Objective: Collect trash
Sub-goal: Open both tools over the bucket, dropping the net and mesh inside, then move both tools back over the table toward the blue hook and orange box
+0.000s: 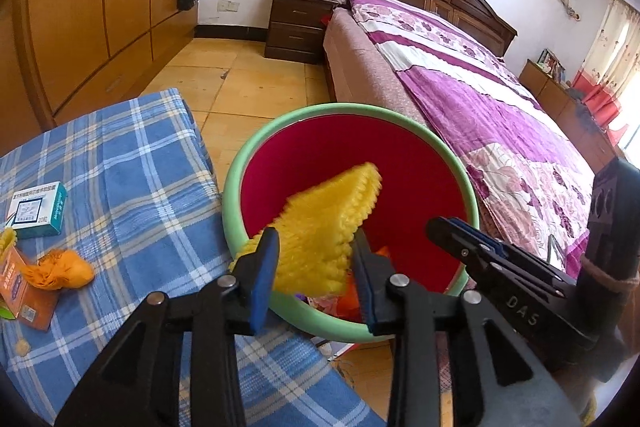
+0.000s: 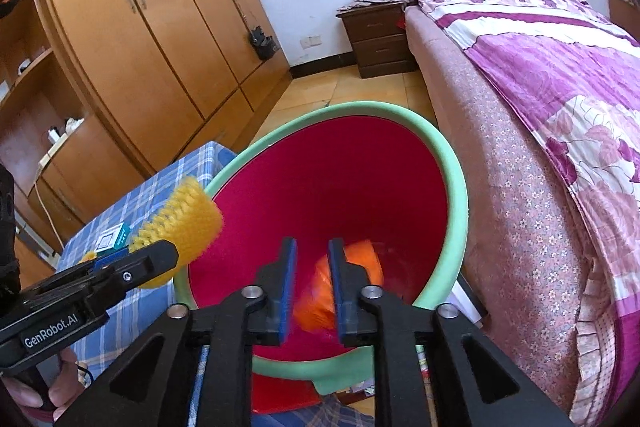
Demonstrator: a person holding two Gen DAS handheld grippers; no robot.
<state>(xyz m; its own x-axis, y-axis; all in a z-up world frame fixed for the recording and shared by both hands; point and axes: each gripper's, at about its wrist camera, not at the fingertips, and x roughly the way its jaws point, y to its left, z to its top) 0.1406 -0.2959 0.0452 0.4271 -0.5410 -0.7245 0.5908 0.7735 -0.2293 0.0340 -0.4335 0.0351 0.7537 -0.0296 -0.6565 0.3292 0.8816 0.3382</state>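
Observation:
A red trash bin with a green rim [image 1: 280, 131] [image 2: 456, 187] stands between the blue plaid table and the bed. My left gripper [image 1: 316, 247] is shut on a yellow foam net [image 1: 332, 223] and holds it over the bin's near rim; it also shows in the right wrist view [image 2: 184, 223]. My right gripper [image 2: 312, 267] is open over the bin mouth, with a blurred orange piece [image 2: 340, 287] just beyond and between its fingers, inside the bin. It shows from the side in the left wrist view [image 1: 460, 231].
On the plaid table [image 1: 140, 167] lie a teal and white box [image 1: 38, 211], an orange net [image 1: 60, 271] and an orange carton [image 1: 20, 287]. A bed [image 1: 480, 99] is on the right, a wardrobe [image 2: 140, 27] on the left, a nightstand [image 1: 300, 27] behind.

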